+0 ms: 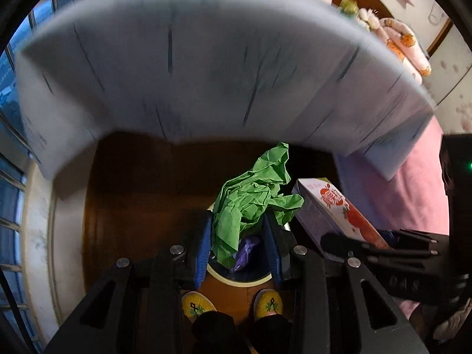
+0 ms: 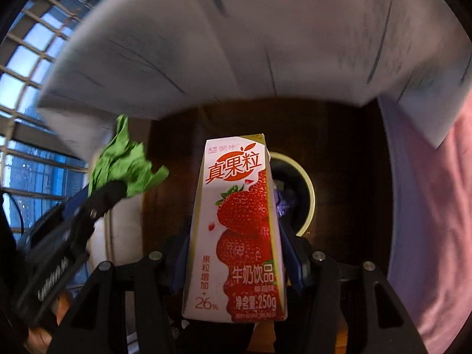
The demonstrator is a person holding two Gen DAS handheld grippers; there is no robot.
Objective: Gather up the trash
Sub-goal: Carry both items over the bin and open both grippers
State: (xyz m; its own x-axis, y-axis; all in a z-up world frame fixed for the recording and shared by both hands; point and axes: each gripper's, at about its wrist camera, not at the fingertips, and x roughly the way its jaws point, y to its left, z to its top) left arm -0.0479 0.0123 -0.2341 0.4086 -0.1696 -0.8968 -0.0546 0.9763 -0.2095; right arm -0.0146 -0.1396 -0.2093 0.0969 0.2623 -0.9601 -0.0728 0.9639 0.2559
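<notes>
Left claw (image 1: 240, 236) is clamped on a crumpled green paper wad (image 1: 253, 197), right claw (image 2: 236, 236) is squeezing a strawberry milk carton (image 2: 239, 230). Both hang right over the round trash bin (image 2: 306, 188) on the wood floor (image 1: 132, 183), with the grey-white worktop (image 1: 191, 59) edge beyond.

Left gripper (image 1: 240, 244) points steeply down, blue pads (image 1: 203, 253) clamped on a crumpled green paper wad (image 1: 250, 200). Directly beneath: a round bin (image 1: 239, 280) with a pale rim, something purple (image 1: 246, 253) inside it. Just right of the wad, a strawberry milk carton (image 1: 336, 215) rides tilted in the right gripper (image 1: 368, 247) (only its black fingers show here). Dark wood floor (image 1: 132, 194) below. Two yellow slippers (image 1: 197, 305) at the near edge. Blurred pale sheet (image 1: 206, 67) spans the far side; pink cloth (image 1: 424, 188) at right.
</notes>
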